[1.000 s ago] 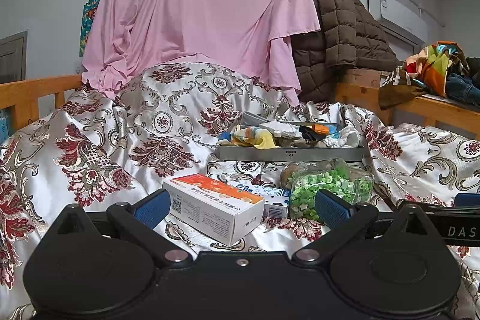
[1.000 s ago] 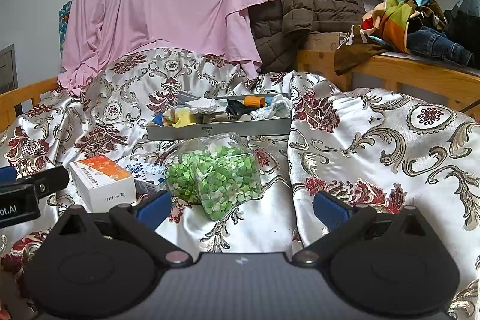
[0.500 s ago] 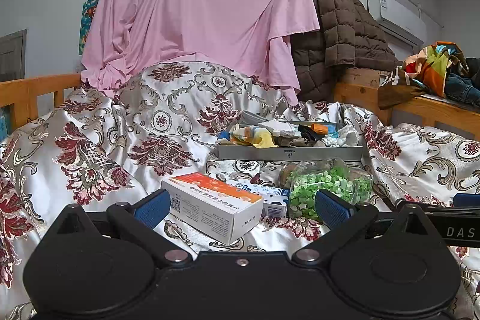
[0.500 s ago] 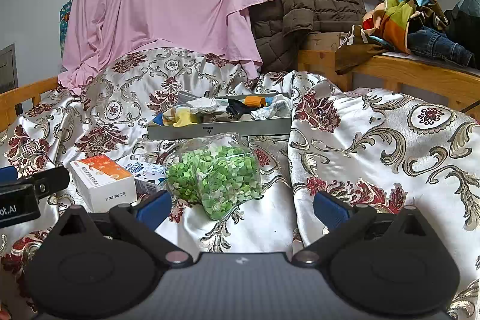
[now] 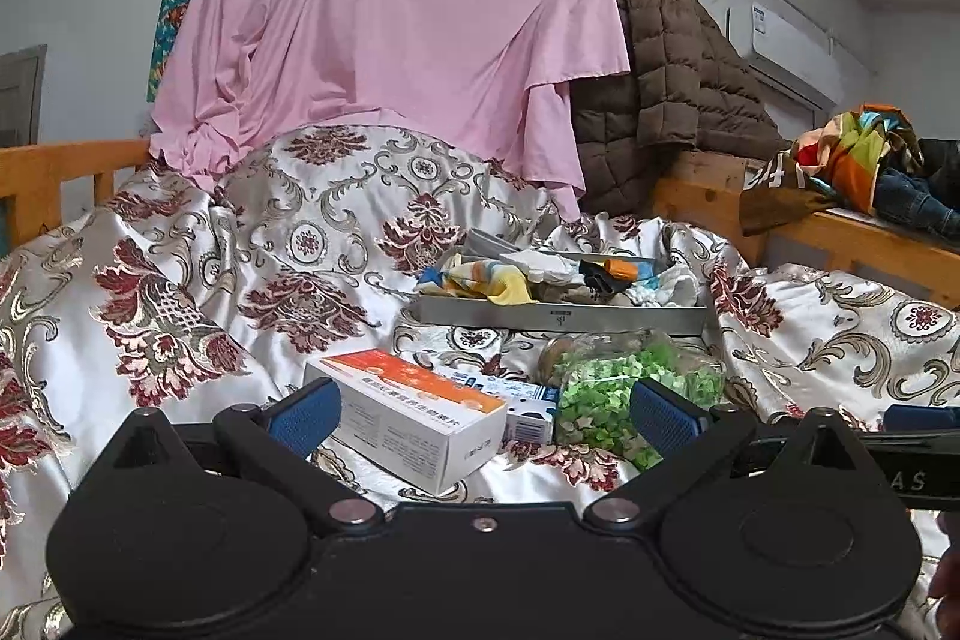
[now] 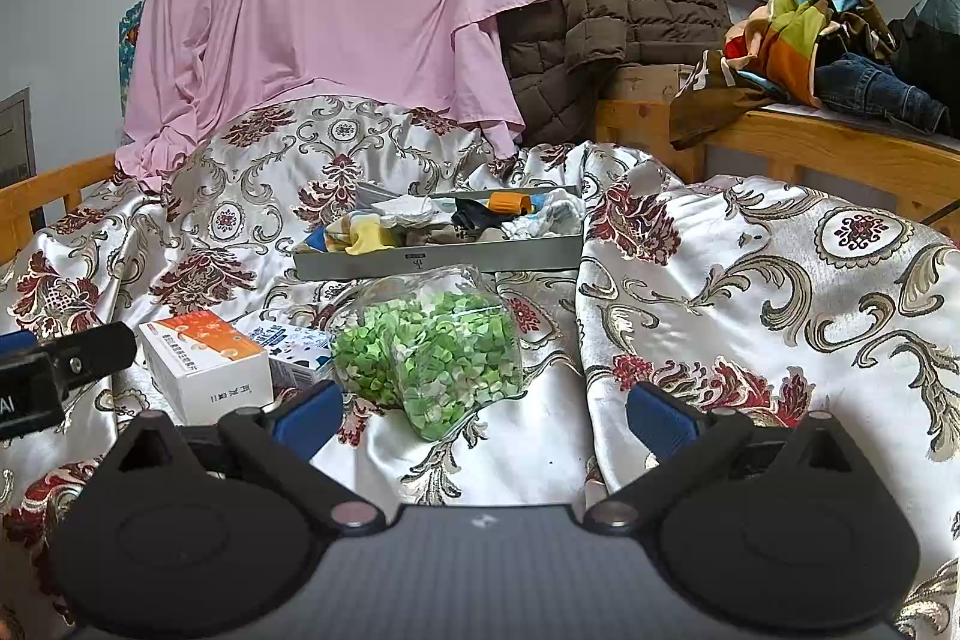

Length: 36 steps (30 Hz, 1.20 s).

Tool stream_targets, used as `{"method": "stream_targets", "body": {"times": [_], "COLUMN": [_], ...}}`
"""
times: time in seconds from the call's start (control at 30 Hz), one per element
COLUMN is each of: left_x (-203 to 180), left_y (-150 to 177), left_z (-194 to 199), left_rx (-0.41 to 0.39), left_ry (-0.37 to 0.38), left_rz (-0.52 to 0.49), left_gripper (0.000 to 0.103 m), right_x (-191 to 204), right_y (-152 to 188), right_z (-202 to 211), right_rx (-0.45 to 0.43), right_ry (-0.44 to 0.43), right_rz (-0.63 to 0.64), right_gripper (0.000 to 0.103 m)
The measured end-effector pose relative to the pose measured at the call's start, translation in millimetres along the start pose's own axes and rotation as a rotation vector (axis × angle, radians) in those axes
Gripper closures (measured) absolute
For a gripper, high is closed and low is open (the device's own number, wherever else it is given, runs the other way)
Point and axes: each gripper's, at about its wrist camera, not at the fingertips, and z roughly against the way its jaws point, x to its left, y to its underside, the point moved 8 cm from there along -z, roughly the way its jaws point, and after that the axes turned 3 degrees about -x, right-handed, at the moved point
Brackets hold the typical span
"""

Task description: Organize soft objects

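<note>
Nothing moved since a second ago: left gripper (image 5: 480, 409) and right gripper (image 6: 483, 415) both wide, empty; bag of green bits (image 6: 429, 349) at frame centre untouched; sorting not begun.

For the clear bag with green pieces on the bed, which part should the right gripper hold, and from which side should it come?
Probably the crumpled, emptier top of the bag of green pieces, near the grey tray. The bag lies slumped on the quilt, its bulging body looking too wide and loose for the fingers. The right gripper, jaws open, could come from above, clear of the orange box on the bag's left.
</note>
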Motion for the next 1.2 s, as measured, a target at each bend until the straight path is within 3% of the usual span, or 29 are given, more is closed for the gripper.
{"method": "stream_targets", "body": {"times": [0.23, 0.7, 1.2], "left_x": [1.1, 1.9, -3.7], "left_y": [1.1, 0.2, -0.6], "left_z": [-2.3, -1.9, -2.4], "left_rx": [0.039, 0.042, 0.045], "left_ry": [-0.003, 0.0, 0.003], "left_rz": [0.029, 0.034, -0.013], "left_gripper": [0.001, 0.001, 0.001], "right_x": [0.3, 0.9, 2.2], "right_y": [-0.1, 0.9, 2.1], "right_z": [-0.1, -0.8, -2.7], "right_rx": [0.002, 0.005, 0.012], "right_ry": [0.001, -0.002, -0.019], "right_rz": [0.002, 0.005, 0.02], "right_gripper": [0.0, 0.0, 0.0]}}
